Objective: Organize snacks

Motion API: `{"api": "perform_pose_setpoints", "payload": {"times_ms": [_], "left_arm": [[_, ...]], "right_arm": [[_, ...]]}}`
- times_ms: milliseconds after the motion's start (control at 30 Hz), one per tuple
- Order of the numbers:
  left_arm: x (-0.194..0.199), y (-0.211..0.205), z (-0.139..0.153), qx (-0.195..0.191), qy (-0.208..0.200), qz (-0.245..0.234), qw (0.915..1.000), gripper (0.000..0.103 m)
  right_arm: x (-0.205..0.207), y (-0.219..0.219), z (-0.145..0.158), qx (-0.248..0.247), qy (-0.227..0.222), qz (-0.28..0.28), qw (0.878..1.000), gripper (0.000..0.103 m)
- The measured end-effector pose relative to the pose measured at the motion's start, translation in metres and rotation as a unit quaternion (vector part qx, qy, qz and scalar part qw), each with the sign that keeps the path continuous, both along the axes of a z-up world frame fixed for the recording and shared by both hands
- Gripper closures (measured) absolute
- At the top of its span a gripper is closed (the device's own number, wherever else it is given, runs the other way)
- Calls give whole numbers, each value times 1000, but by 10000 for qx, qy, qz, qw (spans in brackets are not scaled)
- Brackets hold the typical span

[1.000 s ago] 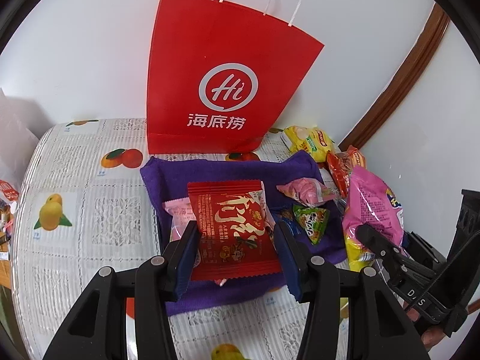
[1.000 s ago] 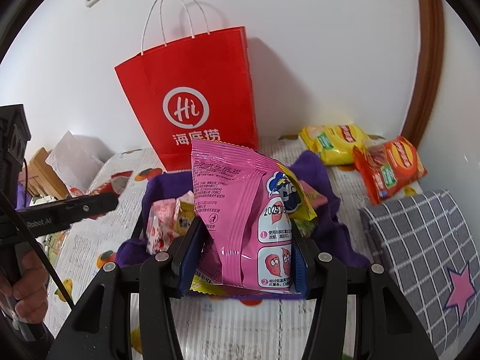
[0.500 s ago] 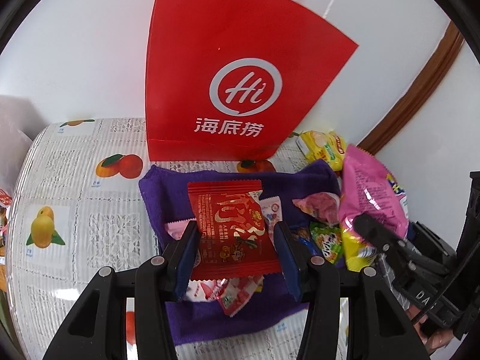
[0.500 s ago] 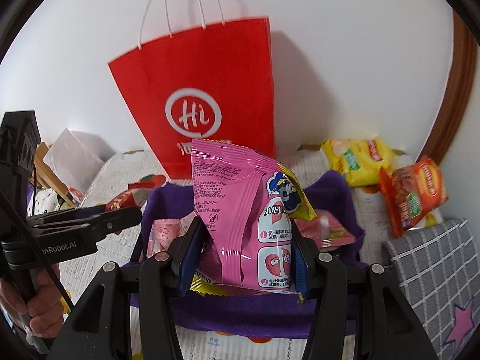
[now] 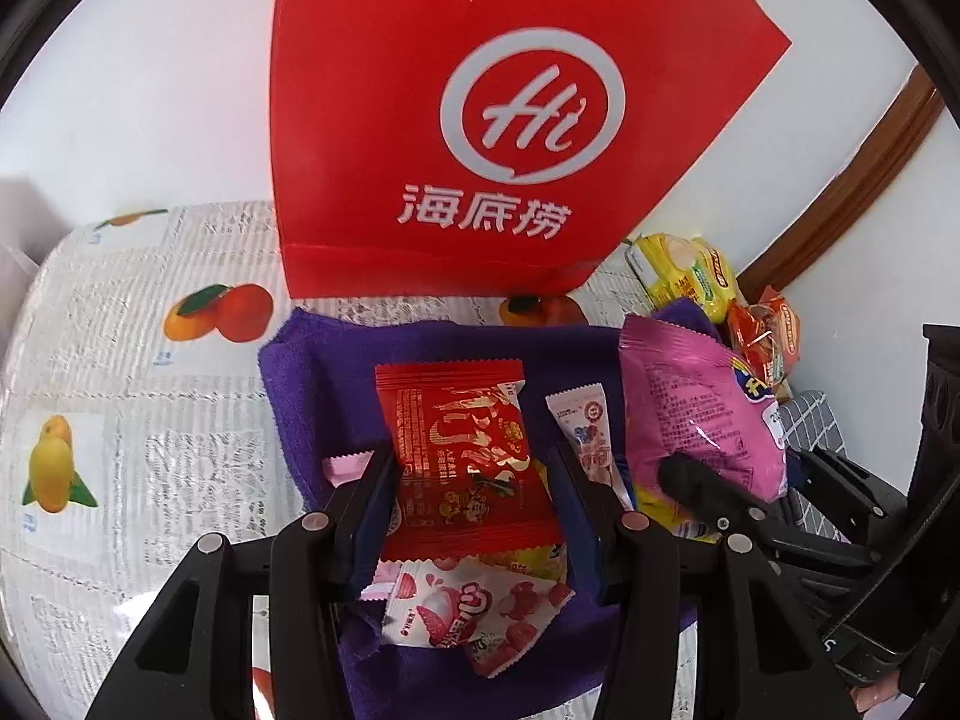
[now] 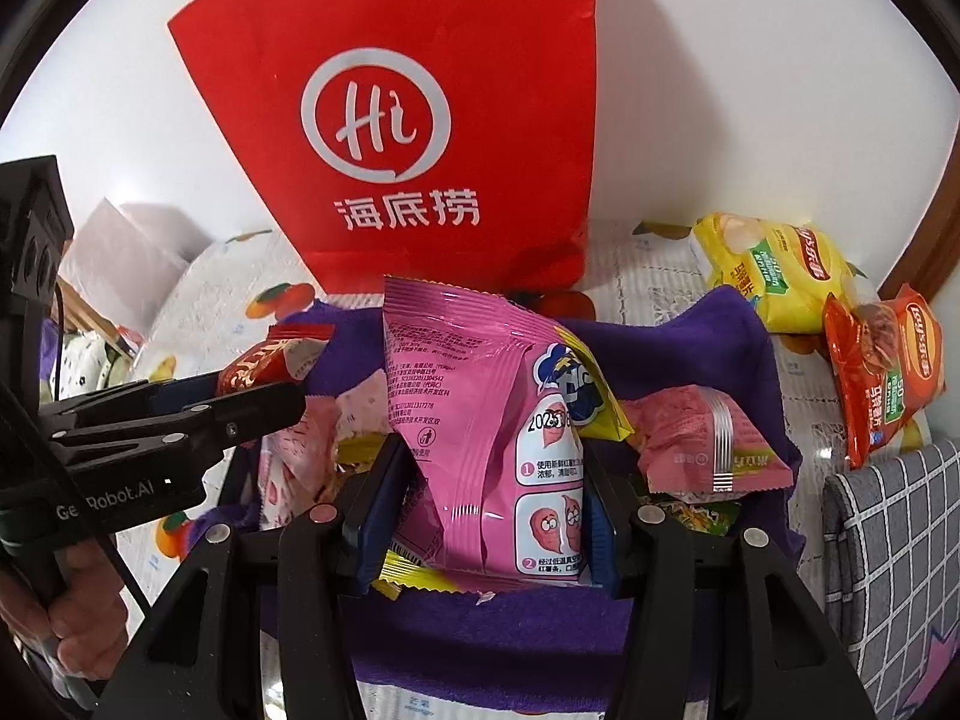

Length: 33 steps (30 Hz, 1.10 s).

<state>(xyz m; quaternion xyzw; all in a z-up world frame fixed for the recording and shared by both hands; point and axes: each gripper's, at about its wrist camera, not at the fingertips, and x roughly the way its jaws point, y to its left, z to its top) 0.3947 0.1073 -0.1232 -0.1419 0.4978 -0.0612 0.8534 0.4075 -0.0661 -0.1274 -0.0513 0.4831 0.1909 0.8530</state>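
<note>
Left gripper (image 5: 471,483) pinches flat red foil snack packet (image 5: 462,450) betw. its fingers; right gripper (image 6: 495,501) clamps upright pink plastic snack bag (image 6: 474,438), both above purple cloth (image 5: 324,396).

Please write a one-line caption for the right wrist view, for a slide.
Right gripper holds a pink snack bag upright above the purple cloth, facing the red paper bag.

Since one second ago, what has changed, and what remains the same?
Both grippers moved forward toward the red paper bag, which now looks larger. The left gripper still clamps the red packet; the right gripper still clamps the pink bag. Nothing was released.
</note>
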Motion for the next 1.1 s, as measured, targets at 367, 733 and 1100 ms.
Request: {"api": "perform_pose_setpoints", "payload": {"times_ms": [367,733,1100], "left_arm": [[5,-7,-16,101,195,35,9998,55],[9,-10,-22,77,297,32,9995,54],[3,-5,-3,28,202,44,9998,37]], "right_arm": [[9,-6,-11,-172,224,19,9996,50],[8,-1,-15,-291,246,72,9992,30],[-9,-13,26,154,-29,103,9998,30]]}}
